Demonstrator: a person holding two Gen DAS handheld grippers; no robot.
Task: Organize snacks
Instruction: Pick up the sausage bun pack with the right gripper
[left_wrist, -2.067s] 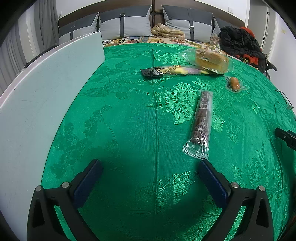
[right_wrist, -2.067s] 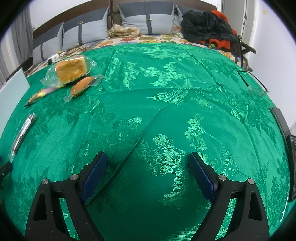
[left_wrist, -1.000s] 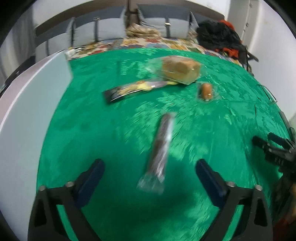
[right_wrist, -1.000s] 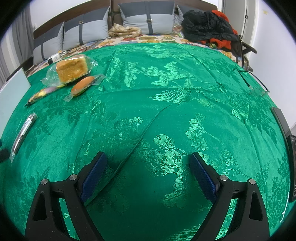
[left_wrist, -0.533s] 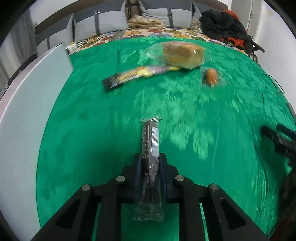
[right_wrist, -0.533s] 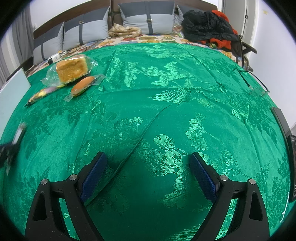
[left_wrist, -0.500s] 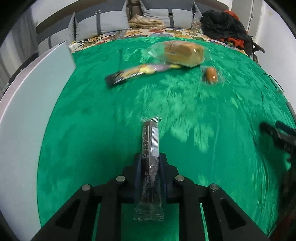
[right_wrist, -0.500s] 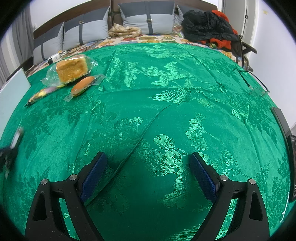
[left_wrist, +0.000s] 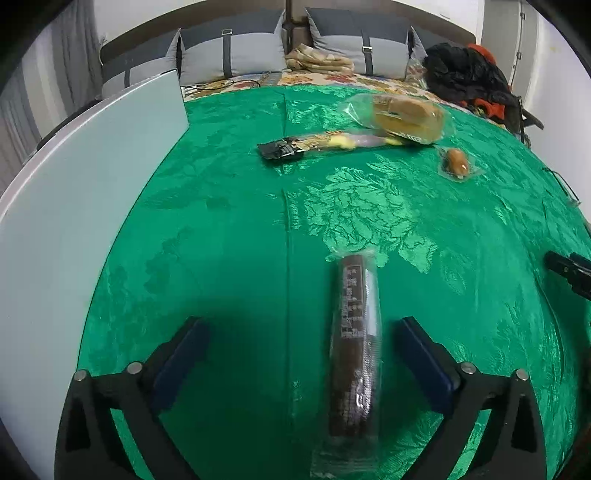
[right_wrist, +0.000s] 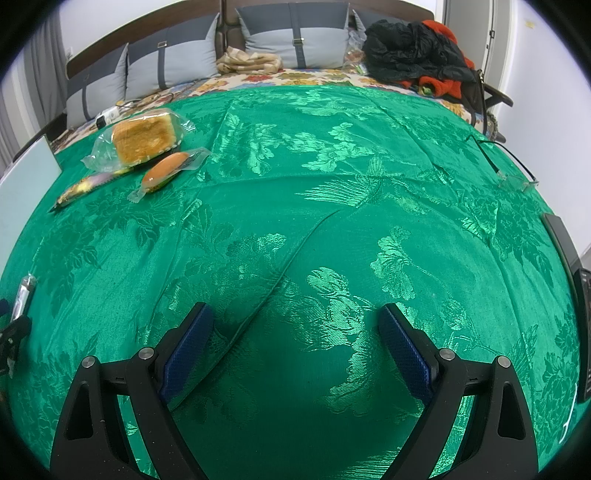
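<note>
A long dark snack bar in clear wrap (left_wrist: 354, 354) lies on the green cloth (left_wrist: 229, 229) between the open fingers of my left gripper (left_wrist: 301, 347), nearer the right finger. Farther off lie a black-and-yellow snack packet (left_wrist: 325, 142), a wrapped cake (left_wrist: 402, 116) and a small wrapped bun (left_wrist: 456, 164). In the right wrist view my right gripper (right_wrist: 295, 339) is open and empty over bare cloth; the cake (right_wrist: 144, 138), bun (right_wrist: 166, 171) and packet (right_wrist: 88, 186) lie far left, the bar (right_wrist: 24, 295) at the left edge.
A pale blue-white board (left_wrist: 74, 206) stands along the cloth's left side. Pillows (left_wrist: 229, 51) and a heap of dark clothes (left_wrist: 465, 74) lie behind. The other gripper's tip (left_wrist: 569, 269) shows at the right. A dark flat device (right_wrist: 565, 251) lies at the right edge.
Half a second ago my left gripper was shut on the dark snack bar. Now its fingers are open and the bar lies between them. My right gripper has not moved.
</note>
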